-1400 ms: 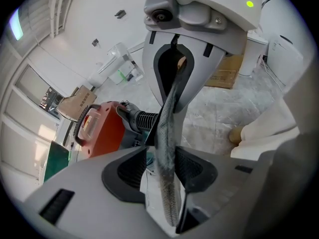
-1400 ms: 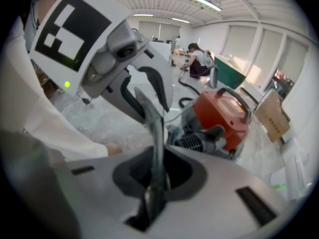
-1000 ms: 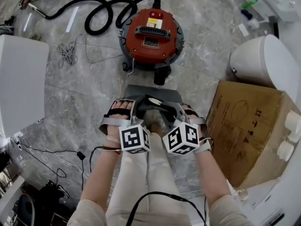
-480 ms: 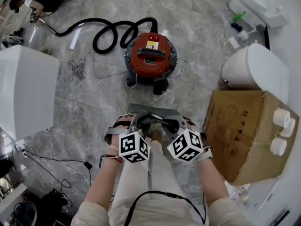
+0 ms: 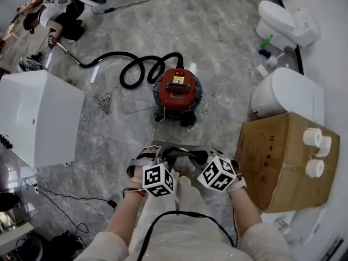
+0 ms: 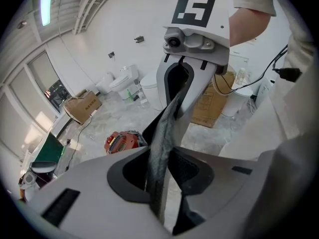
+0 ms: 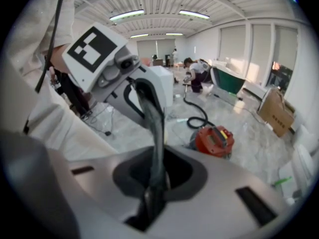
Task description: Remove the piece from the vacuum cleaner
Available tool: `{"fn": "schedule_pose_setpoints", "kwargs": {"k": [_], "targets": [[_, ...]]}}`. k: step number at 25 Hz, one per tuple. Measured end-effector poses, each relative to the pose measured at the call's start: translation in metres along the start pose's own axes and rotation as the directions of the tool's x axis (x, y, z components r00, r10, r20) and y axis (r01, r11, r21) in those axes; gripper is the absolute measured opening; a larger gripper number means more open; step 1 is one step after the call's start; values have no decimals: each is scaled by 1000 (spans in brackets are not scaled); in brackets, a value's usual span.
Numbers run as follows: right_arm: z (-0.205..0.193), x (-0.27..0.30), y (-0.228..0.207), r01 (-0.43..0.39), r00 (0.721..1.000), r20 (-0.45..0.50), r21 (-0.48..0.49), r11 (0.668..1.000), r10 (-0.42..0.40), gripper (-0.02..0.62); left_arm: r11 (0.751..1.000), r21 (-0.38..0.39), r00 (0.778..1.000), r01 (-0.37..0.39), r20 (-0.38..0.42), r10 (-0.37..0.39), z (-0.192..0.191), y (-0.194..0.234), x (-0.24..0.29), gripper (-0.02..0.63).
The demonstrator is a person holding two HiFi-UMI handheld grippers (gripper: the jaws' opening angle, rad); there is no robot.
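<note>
The red canister vacuum cleaner [image 5: 178, 88] stands on the marble floor with its black hose [image 5: 136, 67] curling away to the left. I hold a flat dark-grey piece [image 5: 179, 152] well clear of it, close to my body. My left gripper [image 5: 161, 162] has the piece's left side between its jaws, which are closing and pressing on it. My right gripper [image 5: 202, 162] is shut on the right side. In the left gripper view the piece [image 6: 162, 148] runs edge-on through the left gripper [image 6: 160, 164], with the vacuum [image 6: 119, 142] far behind. The right gripper [image 7: 158, 176] pinches the piece [image 7: 155, 133] too.
A cardboard box [image 5: 283, 156] carrying toilet-paper rolls [image 5: 315, 145] stands close on my right, with a toilet [image 5: 288, 91] behind it. A white cabinet [image 5: 38, 116] is at the left. Loose cables [image 5: 103, 102] lie on the floor. Another person [image 5: 60, 10] crouches far off.
Both grippers and the grey piece have drawn back from the vacuum cleaner, which now looks smaller and farther off. The head view takes in more of the room.
</note>
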State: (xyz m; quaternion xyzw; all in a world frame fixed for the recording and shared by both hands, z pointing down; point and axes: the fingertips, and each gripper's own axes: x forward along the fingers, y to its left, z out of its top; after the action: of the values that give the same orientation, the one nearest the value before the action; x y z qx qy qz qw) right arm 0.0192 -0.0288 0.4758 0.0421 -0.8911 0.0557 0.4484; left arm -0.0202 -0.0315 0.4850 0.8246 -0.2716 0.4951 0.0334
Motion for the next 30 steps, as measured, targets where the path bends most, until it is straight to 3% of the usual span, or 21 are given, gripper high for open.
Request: {"fn": "schedule_pose_setpoints", "kwargs": {"k": [8,19,30], "targets": [[34,-44,14,1,1000,8,-59,998,-1,37,1000,5,999,-31,17,31,22,2,-52,120],[64,-89,33,-17,999,30,-56,998,19,37,997,-2,996,-73,42,73,47,4,-105,120],[87,-110,54,-43,999,28,-100,994,46,37,994,-59,995,-90,43,92,49,0,-140,120]]}}
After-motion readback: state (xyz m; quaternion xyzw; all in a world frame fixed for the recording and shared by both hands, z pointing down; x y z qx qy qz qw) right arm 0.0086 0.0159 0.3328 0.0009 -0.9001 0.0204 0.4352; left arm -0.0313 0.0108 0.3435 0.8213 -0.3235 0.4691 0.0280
